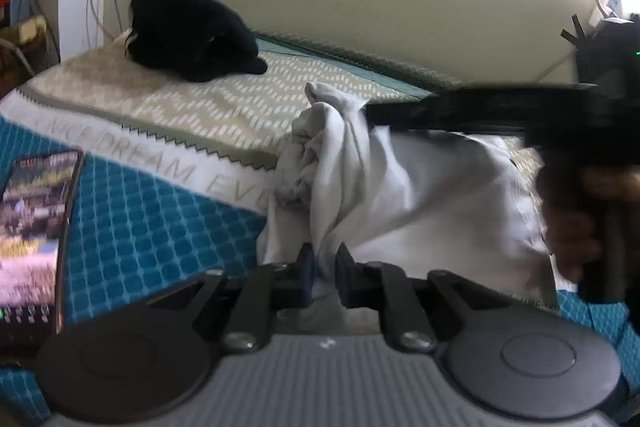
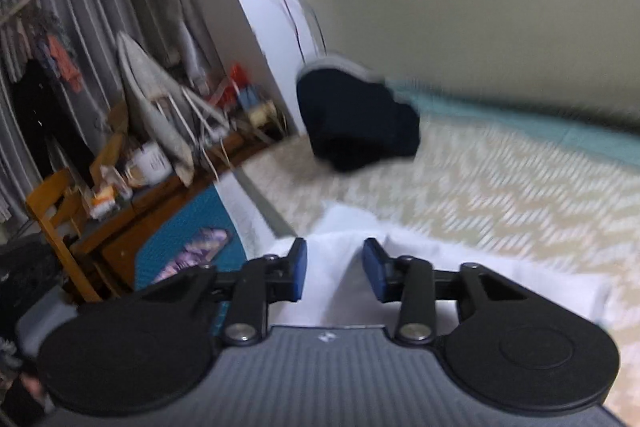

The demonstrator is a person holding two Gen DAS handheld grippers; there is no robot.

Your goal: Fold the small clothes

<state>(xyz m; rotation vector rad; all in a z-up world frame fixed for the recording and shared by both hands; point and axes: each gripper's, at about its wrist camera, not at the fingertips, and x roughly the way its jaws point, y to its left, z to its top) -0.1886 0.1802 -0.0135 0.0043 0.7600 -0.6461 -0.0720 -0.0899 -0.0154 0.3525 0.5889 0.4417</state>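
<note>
A light grey small garment [image 1: 400,187] hangs bunched above the bed. My left gripper [image 1: 325,259] is shut on a gathered fold of it at the near edge. In the left wrist view the right gripper [image 1: 370,115] reaches in from the right, its dark fingers at the garment's upper edge. In the right wrist view my right gripper [image 2: 335,269] has its blue pads [image 2: 299,269] apart, with the pale garment [image 2: 460,267] lying between and under them. The view is motion-blurred.
The bed [image 1: 180,99] has a beige patterned cover and a teal quilt [image 1: 152,227]. A black garment pile [image 1: 188,31] lies at the far end by the wall. A phone [image 1: 32,227] lies on the quilt at left. A cluttered wooden desk and chair [image 2: 80,195] stand beside the bed.
</note>
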